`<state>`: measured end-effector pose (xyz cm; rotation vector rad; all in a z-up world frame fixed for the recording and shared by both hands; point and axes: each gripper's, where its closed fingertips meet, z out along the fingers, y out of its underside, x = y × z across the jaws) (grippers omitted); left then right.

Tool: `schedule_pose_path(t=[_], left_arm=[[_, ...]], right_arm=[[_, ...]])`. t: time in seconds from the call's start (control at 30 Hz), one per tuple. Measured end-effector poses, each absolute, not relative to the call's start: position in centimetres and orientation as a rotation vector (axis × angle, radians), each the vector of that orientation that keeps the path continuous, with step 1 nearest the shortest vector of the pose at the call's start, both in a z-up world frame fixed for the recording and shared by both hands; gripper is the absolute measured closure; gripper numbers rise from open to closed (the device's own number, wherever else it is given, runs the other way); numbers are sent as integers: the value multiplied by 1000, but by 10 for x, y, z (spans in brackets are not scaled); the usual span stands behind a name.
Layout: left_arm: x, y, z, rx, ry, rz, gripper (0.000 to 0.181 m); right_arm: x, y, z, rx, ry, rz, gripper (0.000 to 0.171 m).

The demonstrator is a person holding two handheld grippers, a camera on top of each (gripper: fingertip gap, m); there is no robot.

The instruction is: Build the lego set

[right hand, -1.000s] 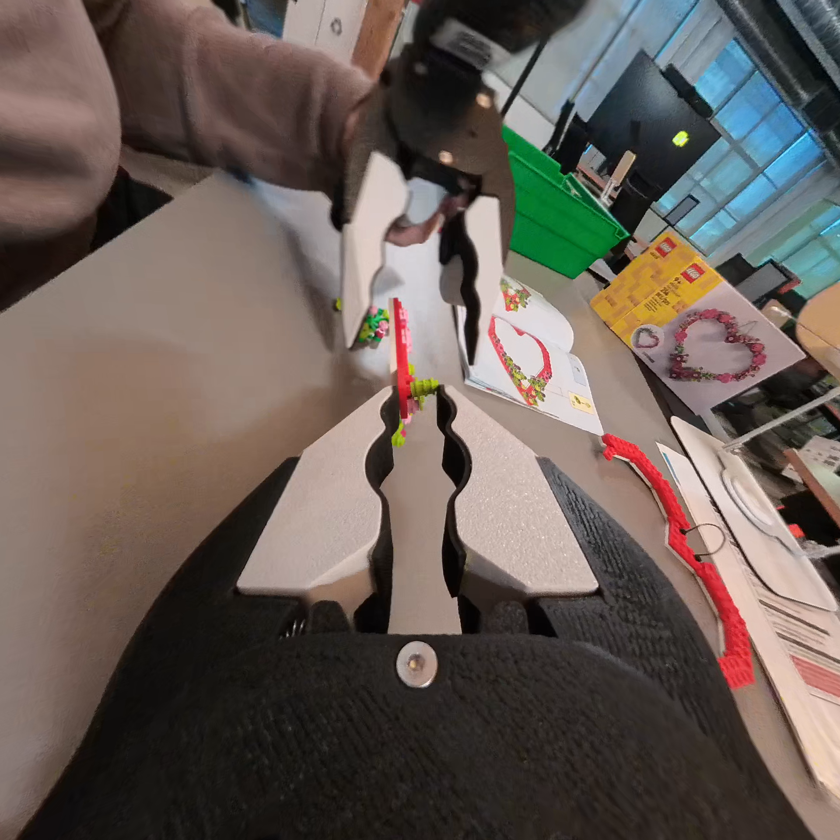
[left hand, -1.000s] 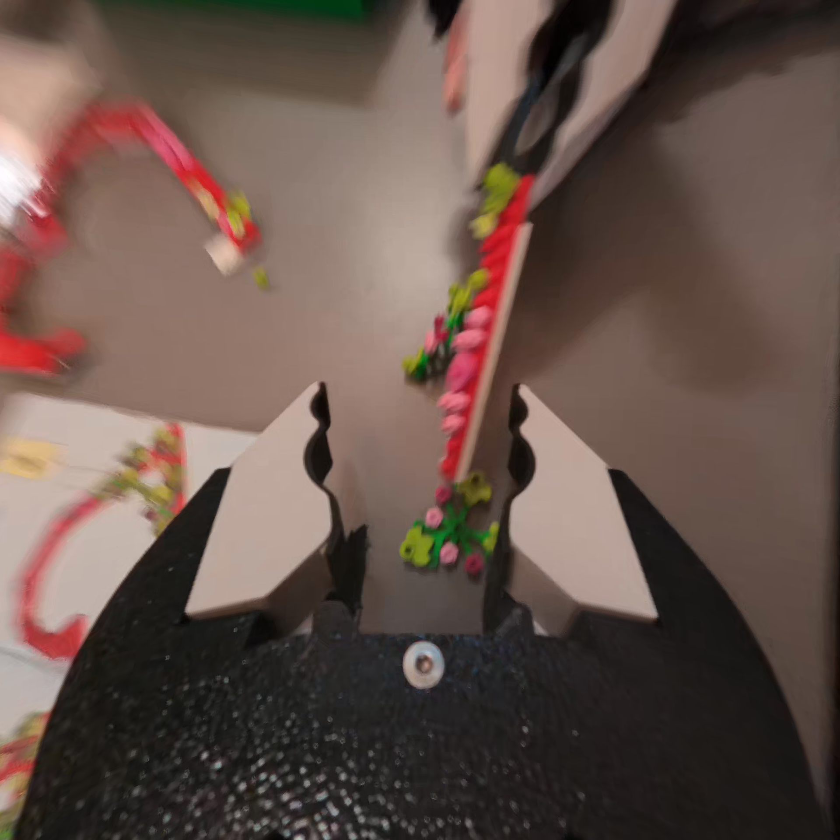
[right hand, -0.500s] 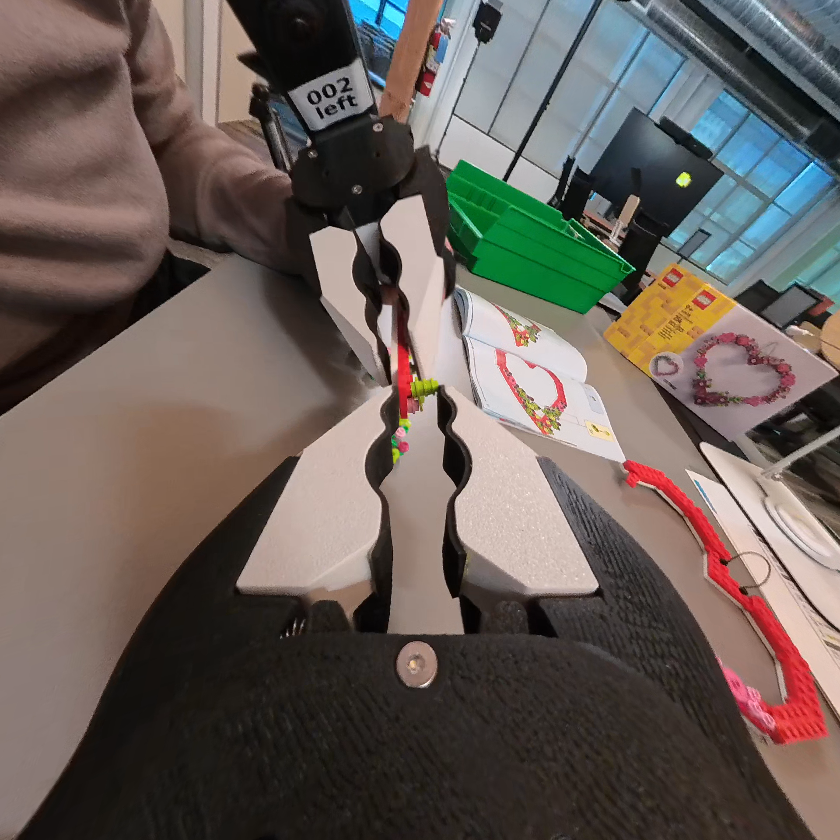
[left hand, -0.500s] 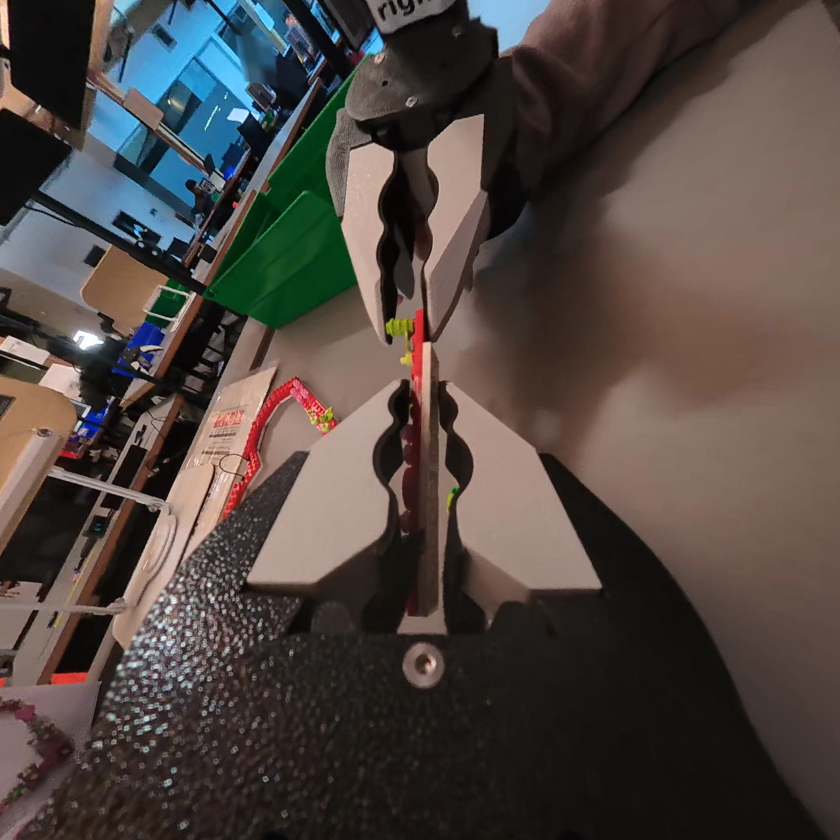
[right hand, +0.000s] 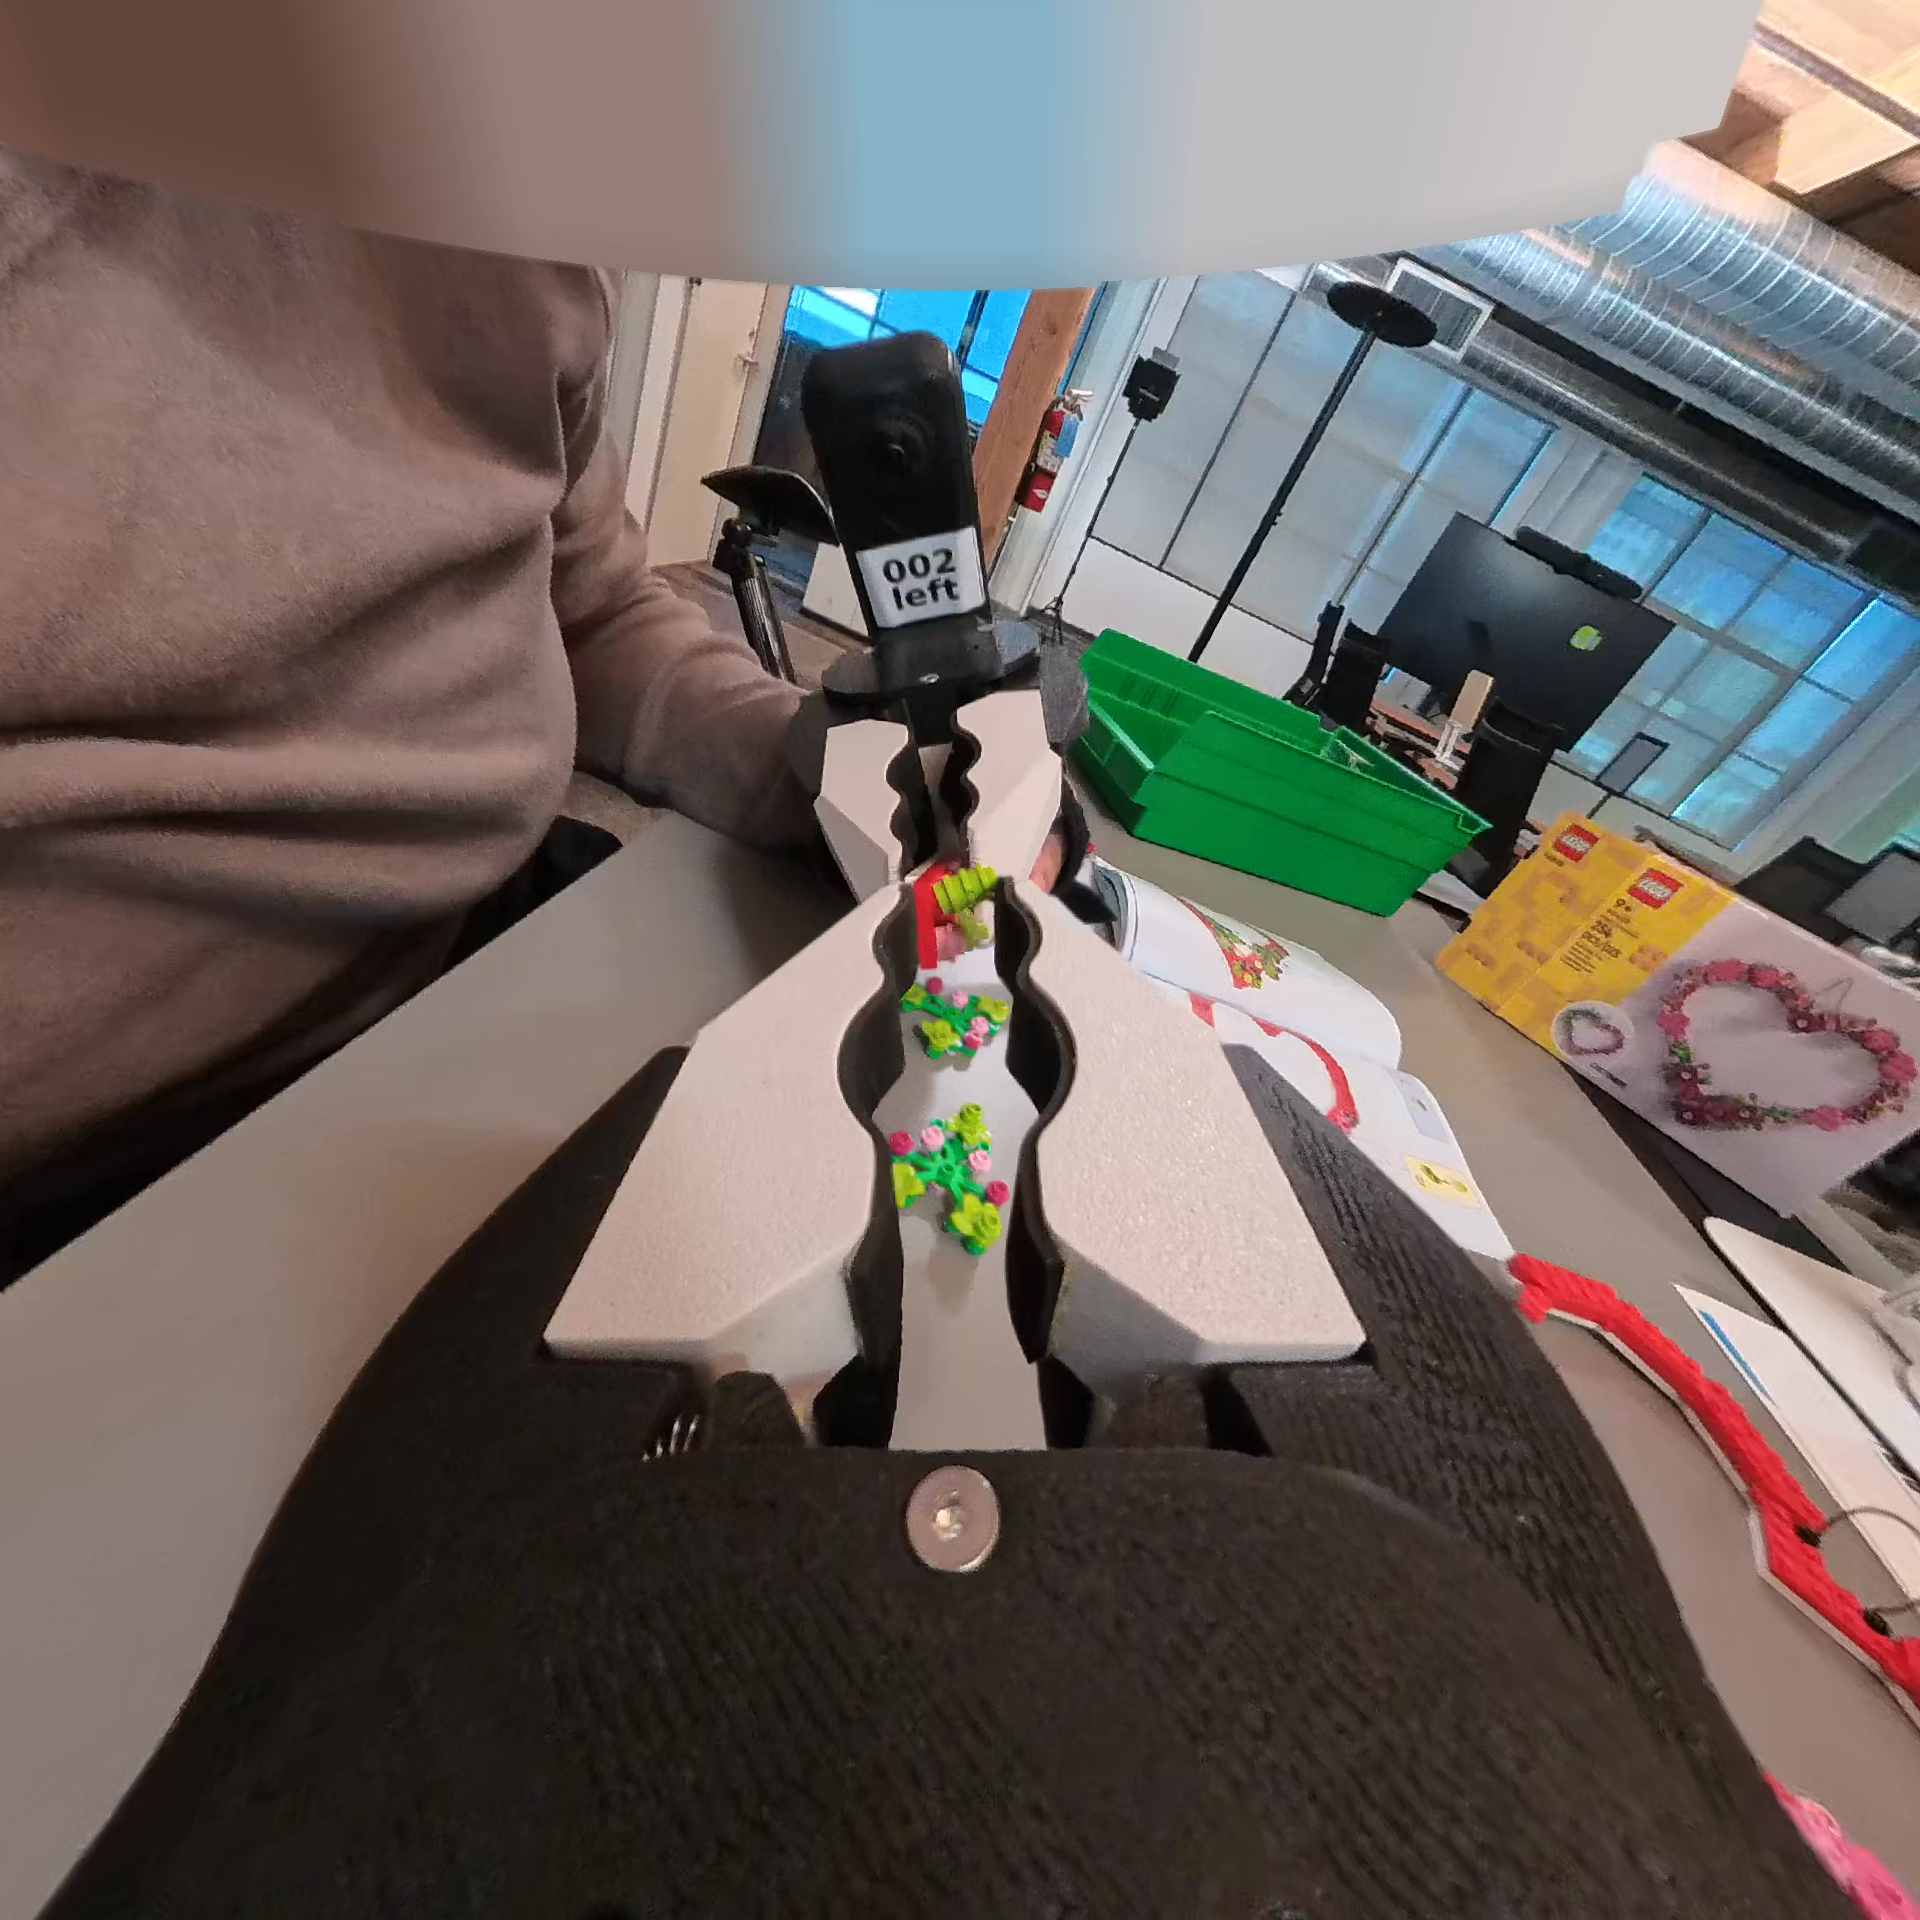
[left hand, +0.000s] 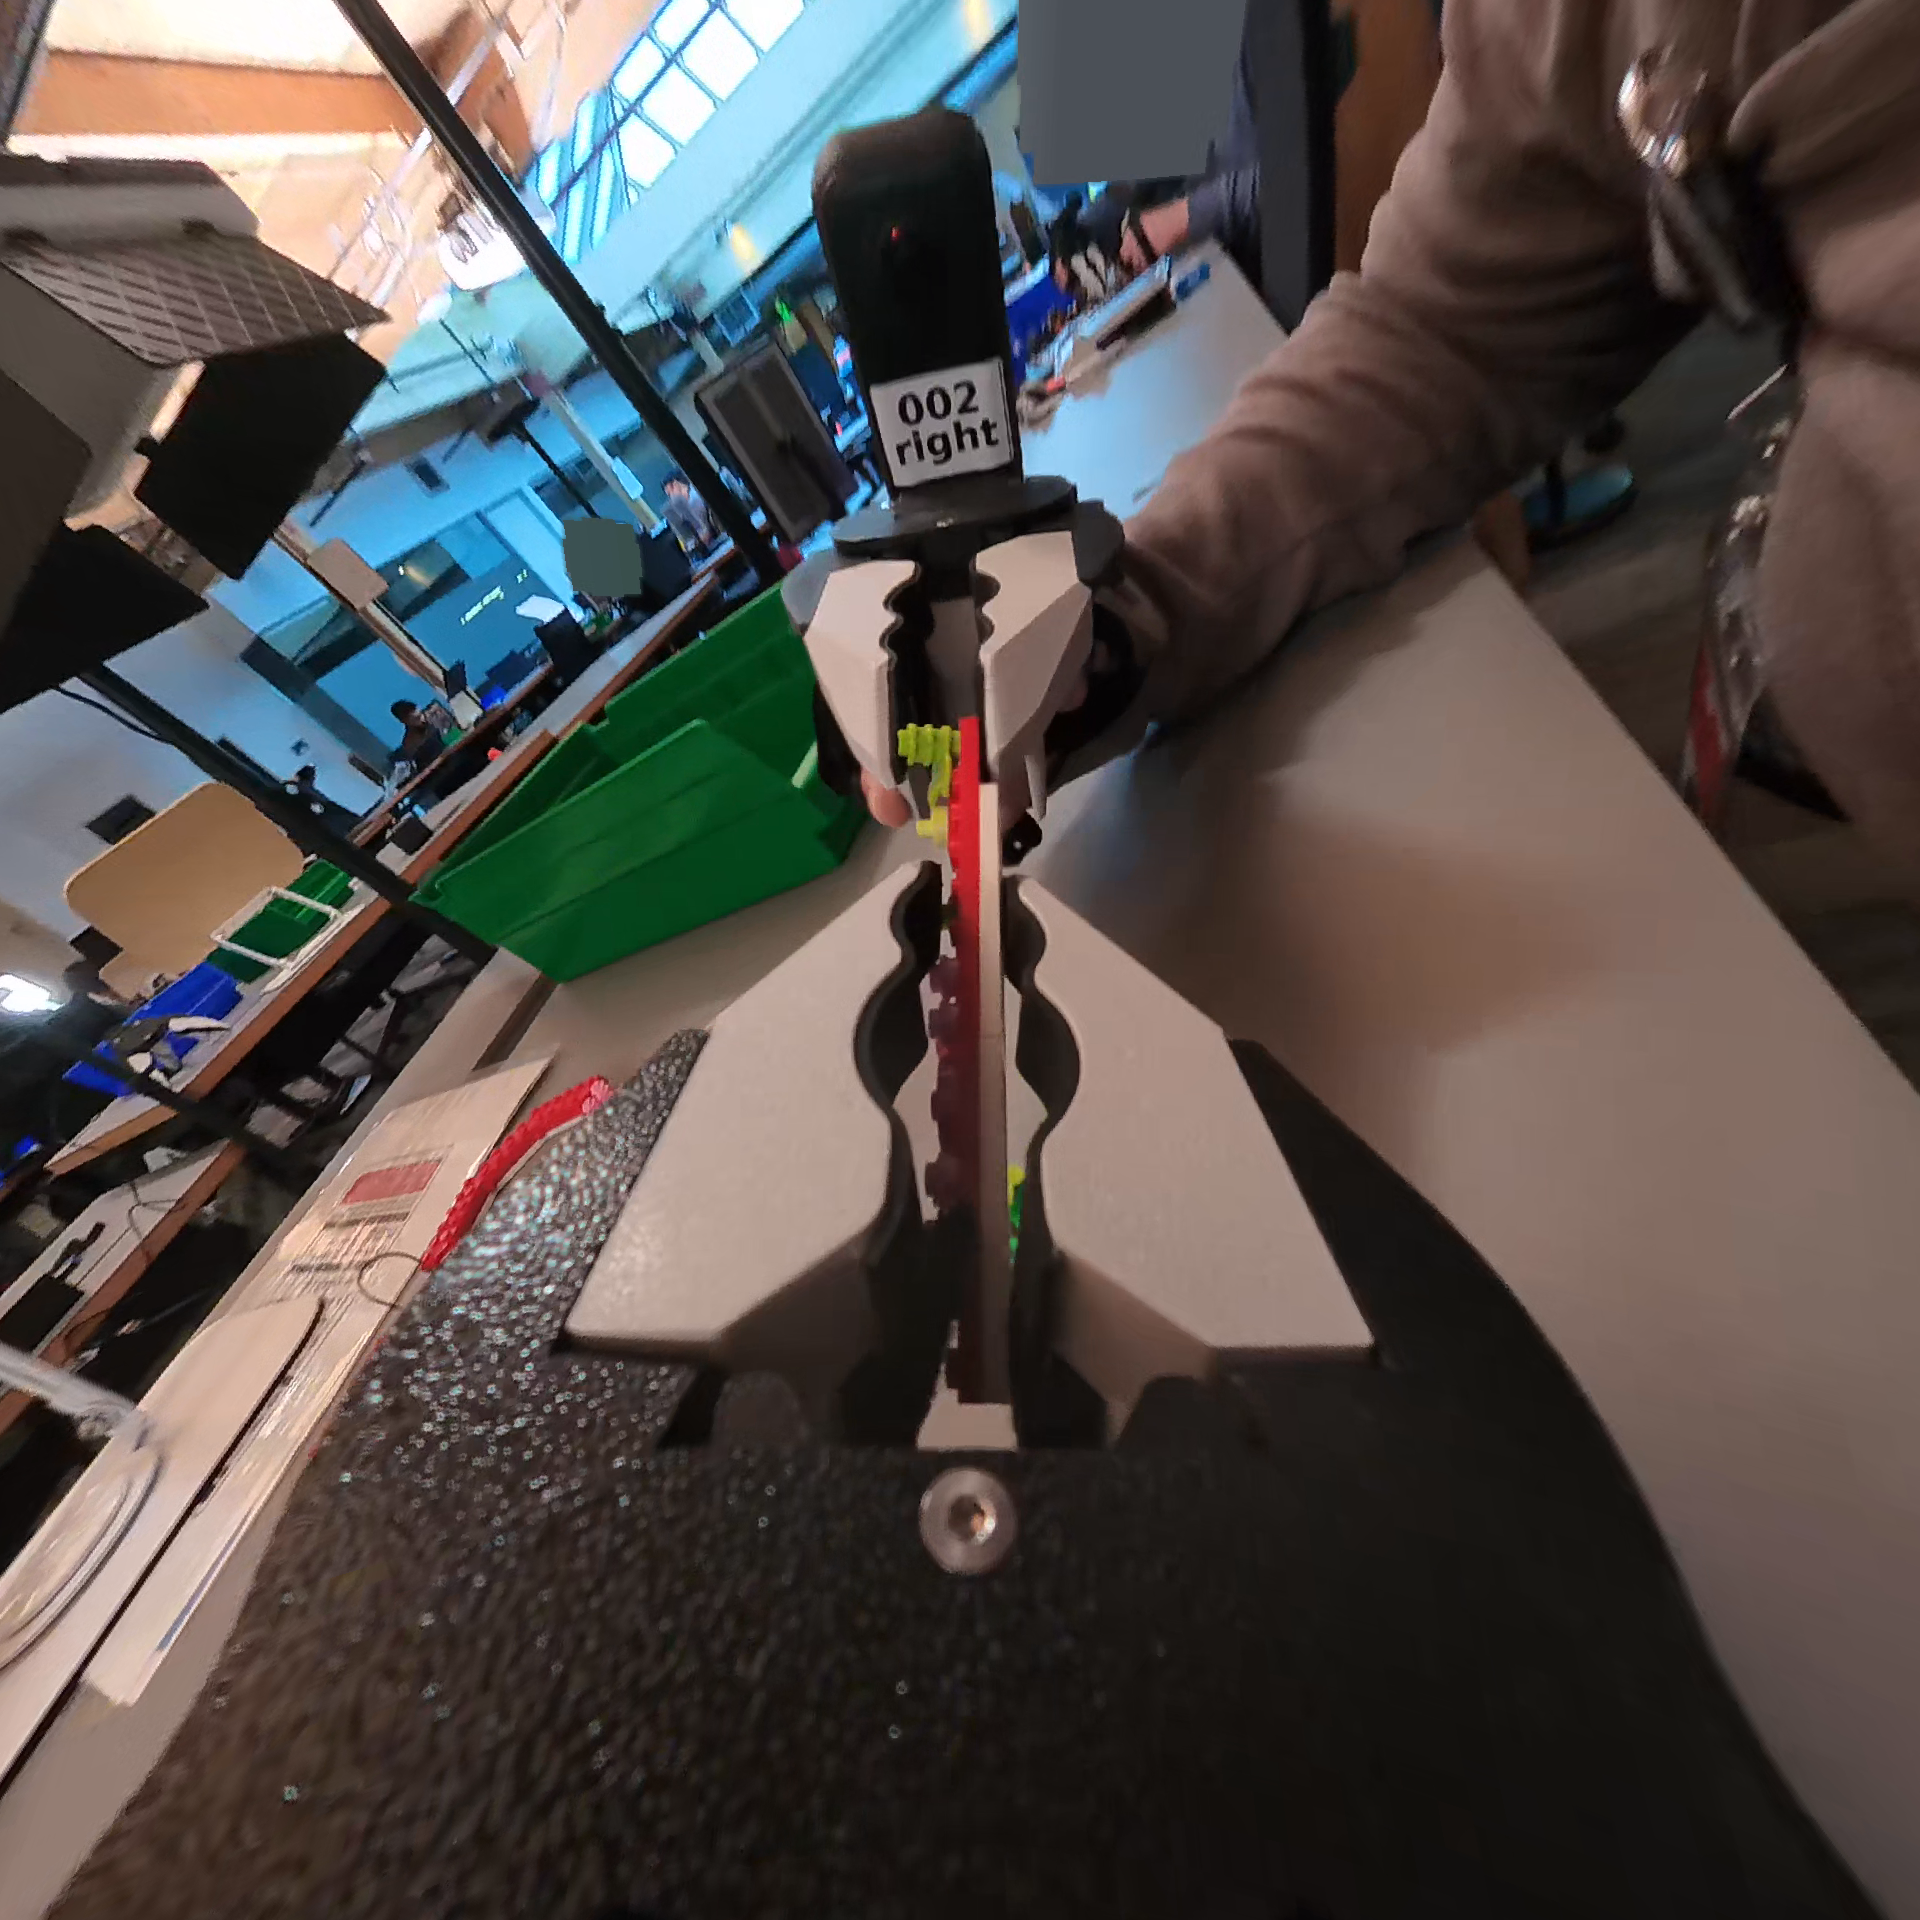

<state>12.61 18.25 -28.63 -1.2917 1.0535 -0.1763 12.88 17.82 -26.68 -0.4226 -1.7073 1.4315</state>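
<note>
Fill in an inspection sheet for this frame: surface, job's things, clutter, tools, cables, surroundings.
Surface: grey table, mostly bare.
Job's things: red strip held edge-up between both tools; flower clusters, two, on the table; loose strip; open booklet; box.
Clutter: green bins; papers.
Tools: left tool shut on the strip; right tool shut on its other end.
Cables: thin wire loop at the loose strip.
Surroundings: sleeve, monitor, windows, stands.
</note>
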Motion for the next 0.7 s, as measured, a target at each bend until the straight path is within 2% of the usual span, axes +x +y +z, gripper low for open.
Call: schedule_pose_path(t=[0.7], left_arm=[[127,179,-288,-1227,1131,5,173]], right_arm=[[129,175,-271,-361,-1680,1325,155]])
